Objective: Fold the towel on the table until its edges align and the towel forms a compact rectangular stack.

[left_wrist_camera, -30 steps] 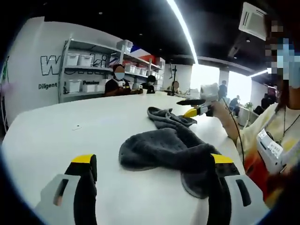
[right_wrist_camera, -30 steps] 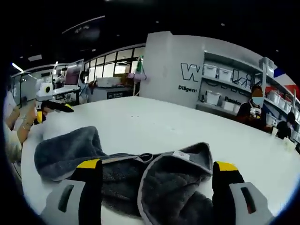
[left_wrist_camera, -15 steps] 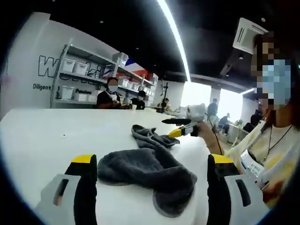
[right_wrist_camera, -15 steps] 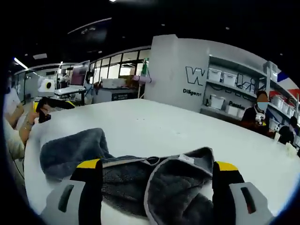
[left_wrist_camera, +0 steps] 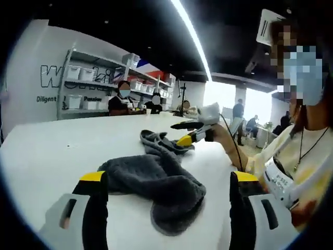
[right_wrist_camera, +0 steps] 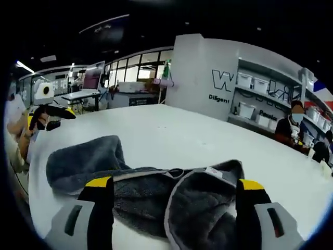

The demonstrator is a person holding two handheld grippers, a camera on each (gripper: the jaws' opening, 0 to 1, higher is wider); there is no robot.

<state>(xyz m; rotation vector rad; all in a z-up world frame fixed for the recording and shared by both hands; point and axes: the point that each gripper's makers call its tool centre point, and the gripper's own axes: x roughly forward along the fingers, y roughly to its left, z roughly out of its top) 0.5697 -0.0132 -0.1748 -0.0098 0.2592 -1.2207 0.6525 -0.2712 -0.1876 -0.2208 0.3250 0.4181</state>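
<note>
A dark grey towel (left_wrist_camera: 156, 187) lies crumpled in a long heap on the white table (left_wrist_camera: 57, 151). My left gripper (left_wrist_camera: 169, 179) is open, its yellow-tipped jaws wide apart on either side of the towel's near end, not closed on it. At the towel's far end my right gripper (left_wrist_camera: 182, 133), held in a hand, hovers with its jaws apart. In the right gripper view the towel (right_wrist_camera: 151, 190) shows a white label (right_wrist_camera: 212, 170) and spreads between the open right gripper (right_wrist_camera: 174, 183) jaws. The left gripper (right_wrist_camera: 52, 113) appears beyond the towel's other end.
The table's near edge runs by the person (left_wrist_camera: 291, 156) holding the grippers. Shelves with white bins (left_wrist_camera: 83, 86) stand behind the table against a wall with lettering. Seated people (left_wrist_camera: 122, 99) are at the far side. Bare tabletop (right_wrist_camera: 171, 130) stretches beyond the towel.
The left gripper's camera has dropped lower and come closer to the towel's end. The right gripper view has barely shifted. The towel keeps its crumpled shape.
</note>
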